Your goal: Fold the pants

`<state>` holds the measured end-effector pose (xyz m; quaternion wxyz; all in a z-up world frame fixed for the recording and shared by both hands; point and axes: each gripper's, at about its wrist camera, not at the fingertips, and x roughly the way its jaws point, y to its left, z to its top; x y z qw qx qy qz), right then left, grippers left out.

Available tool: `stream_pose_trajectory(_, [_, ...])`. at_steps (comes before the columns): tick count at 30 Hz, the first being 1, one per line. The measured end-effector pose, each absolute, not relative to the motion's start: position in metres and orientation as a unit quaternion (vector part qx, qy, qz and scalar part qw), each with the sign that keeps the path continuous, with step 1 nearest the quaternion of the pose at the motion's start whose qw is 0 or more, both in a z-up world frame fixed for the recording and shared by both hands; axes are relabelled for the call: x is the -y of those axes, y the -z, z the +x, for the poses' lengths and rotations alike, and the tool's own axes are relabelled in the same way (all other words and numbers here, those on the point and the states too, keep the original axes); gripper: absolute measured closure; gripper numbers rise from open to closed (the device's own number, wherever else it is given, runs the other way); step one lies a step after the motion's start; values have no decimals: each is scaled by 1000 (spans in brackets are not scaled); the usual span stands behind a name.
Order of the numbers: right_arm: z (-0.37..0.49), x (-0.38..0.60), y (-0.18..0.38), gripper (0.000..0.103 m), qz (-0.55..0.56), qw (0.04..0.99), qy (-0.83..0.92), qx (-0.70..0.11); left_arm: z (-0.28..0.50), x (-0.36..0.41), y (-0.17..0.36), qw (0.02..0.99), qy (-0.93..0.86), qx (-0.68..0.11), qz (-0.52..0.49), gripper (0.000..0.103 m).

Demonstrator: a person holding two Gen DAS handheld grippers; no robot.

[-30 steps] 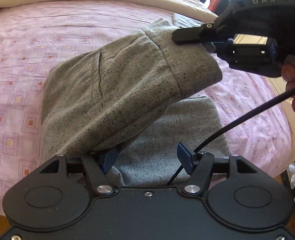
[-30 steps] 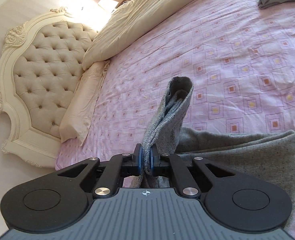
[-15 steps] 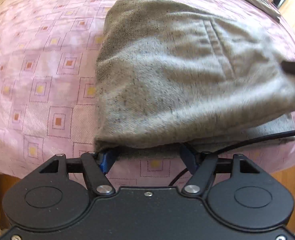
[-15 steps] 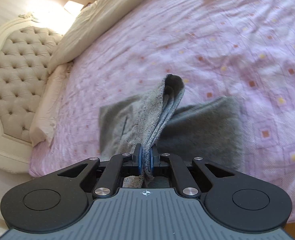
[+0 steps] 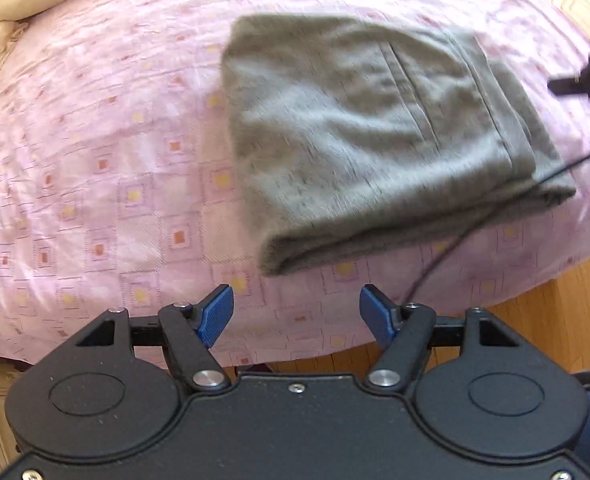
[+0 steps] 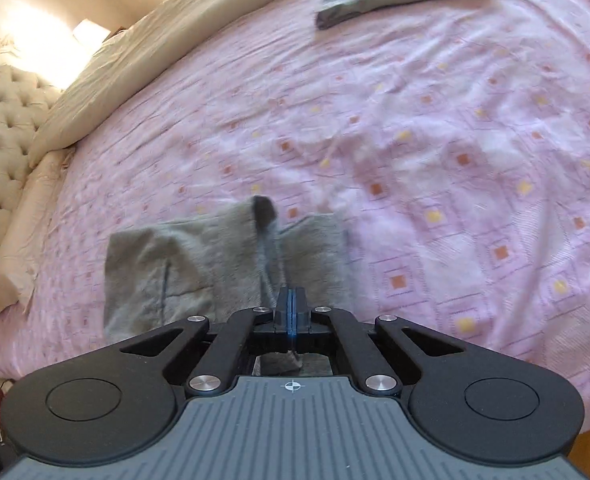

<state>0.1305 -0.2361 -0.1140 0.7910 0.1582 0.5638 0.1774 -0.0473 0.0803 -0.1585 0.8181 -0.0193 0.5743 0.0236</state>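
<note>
Now your right gripper point(image 6: 291, 300) is clenched on the pants point(image 5: 375, 140) (last fold, near the bed point(image 5: 75, 140) edge); lay the flap down, then release. Left gripper point(image 5: 295, 314) gapes empty.

1. My left gripper point(image 5: 296, 315) hangs over the near edge of the pink bedspread point(image 5: 95, 160), jaws standing apart, nothing between the blue pads point(image 5: 215, 314).
2. The grey pants point(image 5: 375, 136) lie folded flat just beyond it, not touching.
3. A thin black cable point(image 5: 495, 208) crosses their right corner.
4. My right gripper point(image 5: 587, 80) pokes in at the right edge, blurred.
5. Wooden floor point(image 5: 555, 292) shows lower right.
</note>
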Motion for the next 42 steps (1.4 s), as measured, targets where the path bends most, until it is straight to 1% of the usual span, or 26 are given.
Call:
stream_pose_trajectory(2, [134, 239, 119, 98, 179, 792, -195, -550, -41, -89, 151, 826, -34, -561, -41, 31])
stream_pose_trajectory(3, [135, 236, 119, 89, 179, 792, -211, -544, -38, -91, 150, 828, -41, -558, -49, 31])
stream_pose_trajectory(4, [136, 231, 120, 69, 179, 788, -224, -545, -31, -98, 151, 828, -48, -555, -58, 32])
stream_pose_trajectory(5, [139, 225, 122, 63, 180, 783, -231, -548, -26, -99, 149, 829, -54, -553, -64, 32])
stream_pose_trajectory(6, [141, 219, 126, 60, 184, 779, -234, -552, -22, -100, 148, 831, -59, -549, -69, 32])
stream_pose_trajectory(9, [148, 205, 145, 60, 175, 758, -238, -581, -17, -102, 145, 832, -79, -543, -79, 32])
stream_pose_trajectory(13, [149, 188, 160, 59, 137, 749, -259, -594, -18, -106, 145, 828, -95, -543, -100, 32])
stream_pose_trajectory(15, [145, 183, 160, 59, 125, 753, -262, -590, -19, -109, 144, 826, -103, -544, -104, 32])
stream_pose_trajectory(16, [143, 181, 159, 61, 127, 747, -274, -592, -19, -110, 145, 825, -107, -545, -103, 32])
stream_pose_trajectory(17, [142, 177, 157, 70, 134, 729, -299, -601, -20, -111, 145, 824, -109, -547, -102, 32])
stream_pose_trajectory(18, [137, 172, 148, 92, 115, 734, -299, -599, -20, -113, 144, 823, -110, -548, -102, 32])
stream_pose_trajectory(19, [132, 167, 133, 95, 95, 742, -310, -586, -20, -114, 144, 822, -111, -549, -101, 32])
stream_pose_trajectory(21, [122, 172, 99, 96, 97, 753, -326, -563, -19, -115, 139, 825, -113, -545, -99, 32])
stream_pose_trajectory(23, [115, 185, 82, 96, 98, 770, -305, -551, -15, -115, 135, 830, -110, -538, -98, 32])
stream_pose_trajectory(25, [114, 199, 92, 96, 71, 783, -262, -559, -9, -114, 134, 834, -104, -533, -97, 32])
stream_pose_trajectory(27, [121, 214, 123, 96, 81, 770, -222, -592, 2, -108, 138, 835, -94, -533, -94, 32])
stream_pose_trajectory(29, [121, 217, 140, 96, 96, 768, -220, -593, 14, -100, 143, 837, -79, -536, -79, 32])
stream_pose_trajectory(31, [123, 212, 142, 96, 93, 769, -216, -595, 22, -91, 150, 838, -69, -537, -63, 31])
stream_pose_trajectory(33, [123, 210, 142, 96, 93, 769, -211, -596, 29, -83, 168, 824, -63, -559, -59, 31])
stream_pose_trajectory(35, [124, 213, 144, 95, 102, 769, -207, -596, 35, -76, 200, 785, -68, -615, -29, 26])
stream_pose_trajectory(36, [123, 216, 145, 95, 111, 767, -206, -598, 33, -74, 210, 778, -67, -624, -25, 25])
stream_pose_trajectory(37, [123, 217, 146, 95, 117, 764, -205, -600, 31, -76, 210, 784, -72, -616, -30, 22])
stream_pose_trajectory(39, [123, 216, 144, 95, 111, 767, -206, -598, 31, -80, 198, 781, -77, -617, -49, 28])
stream_pose_trajectory(40, [123, 216, 143, 95, 106, 767, -209, -597, 31, -82, 189, 786, -80, -611, -56, 34])
stream_pose_trajectory(41, [123, 216, 143, 95, 104, 767, -210, -597, 31, -84, 176, 796, -85, -596, -55, 36])
stream_pose_trajectory(42, [123, 216, 142, 95, 103, 766, -210, -598, 32, -85, 163, 809, -92, -578, -48, 36])
